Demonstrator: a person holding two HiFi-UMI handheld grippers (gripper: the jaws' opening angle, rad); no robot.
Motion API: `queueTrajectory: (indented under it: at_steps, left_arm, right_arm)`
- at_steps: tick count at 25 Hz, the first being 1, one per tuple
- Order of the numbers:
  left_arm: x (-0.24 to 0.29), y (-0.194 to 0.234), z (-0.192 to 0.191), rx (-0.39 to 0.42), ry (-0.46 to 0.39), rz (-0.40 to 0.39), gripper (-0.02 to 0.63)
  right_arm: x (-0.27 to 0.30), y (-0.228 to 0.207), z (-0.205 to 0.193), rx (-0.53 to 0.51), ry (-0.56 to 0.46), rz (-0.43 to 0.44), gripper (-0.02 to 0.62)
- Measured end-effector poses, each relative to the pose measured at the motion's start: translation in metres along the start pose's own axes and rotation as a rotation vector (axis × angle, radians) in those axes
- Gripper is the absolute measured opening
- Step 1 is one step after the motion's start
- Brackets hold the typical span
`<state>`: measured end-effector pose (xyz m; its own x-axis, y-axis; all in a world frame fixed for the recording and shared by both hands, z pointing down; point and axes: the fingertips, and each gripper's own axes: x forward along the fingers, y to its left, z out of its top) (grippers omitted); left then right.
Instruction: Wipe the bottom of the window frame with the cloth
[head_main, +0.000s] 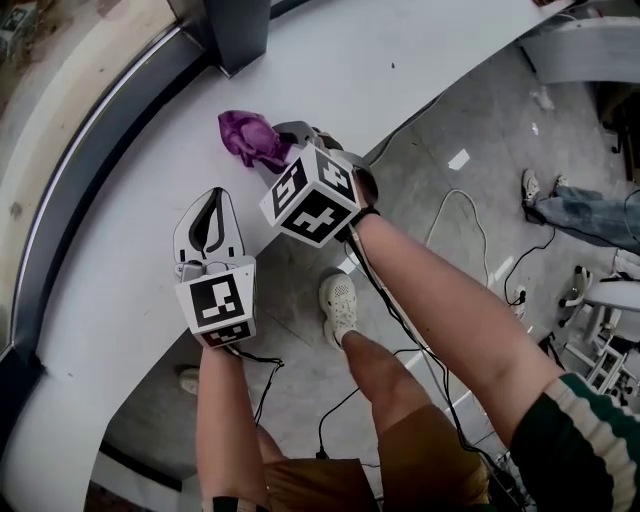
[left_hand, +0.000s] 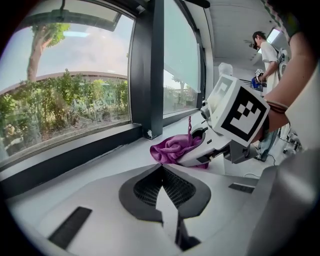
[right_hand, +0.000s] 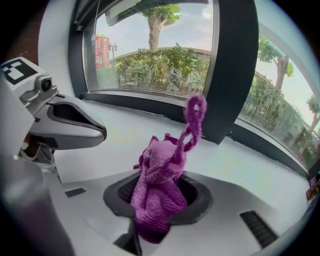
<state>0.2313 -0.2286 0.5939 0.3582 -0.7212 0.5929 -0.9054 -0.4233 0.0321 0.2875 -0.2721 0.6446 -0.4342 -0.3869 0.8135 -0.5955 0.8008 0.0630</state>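
The right gripper (head_main: 290, 138) is clenching a bunched purple cloth (head_main: 250, 140) over the white sill (head_main: 130, 300), with the dark window frame (head_main: 95, 160) lying at its ten o'clock. The left gripper (head_main: 212, 205) is sitting closed and empty. Being loosely bunched, the cloth is likely risking a snag or a slip during wiping.

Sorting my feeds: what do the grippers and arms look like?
The left gripper and right gripper are pale grey shells with black ribbed pads. Each carries a white cube printed with black square markers and trails a black cable. The forearms are bare, and a green sleeve with cream stripes covers the right shoulder.
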Motion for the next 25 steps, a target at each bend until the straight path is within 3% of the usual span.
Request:
queueTrajectory:
  at_steps: [9,15,25]
  left_arm:
    - [-0.001,-0.016,-0.015,-0.009,0.015,0.004,0.009]
    - [-0.007,-0.006,-0.015,-0.008,0.008,0.01,0.009]
    - [-0.014,0.007,-0.015,-0.036,-0.019,0.035,0.009]
  right_arm:
    - [-0.018,0.013,-0.025,0.025,0.023,0.011,0.124]
    - [-0.016,0.012,-0.023,0.014,0.036,-0.013,0.124]
    - [-0.017,0.01,-0.025,0.091,0.023,-0.017,0.124]
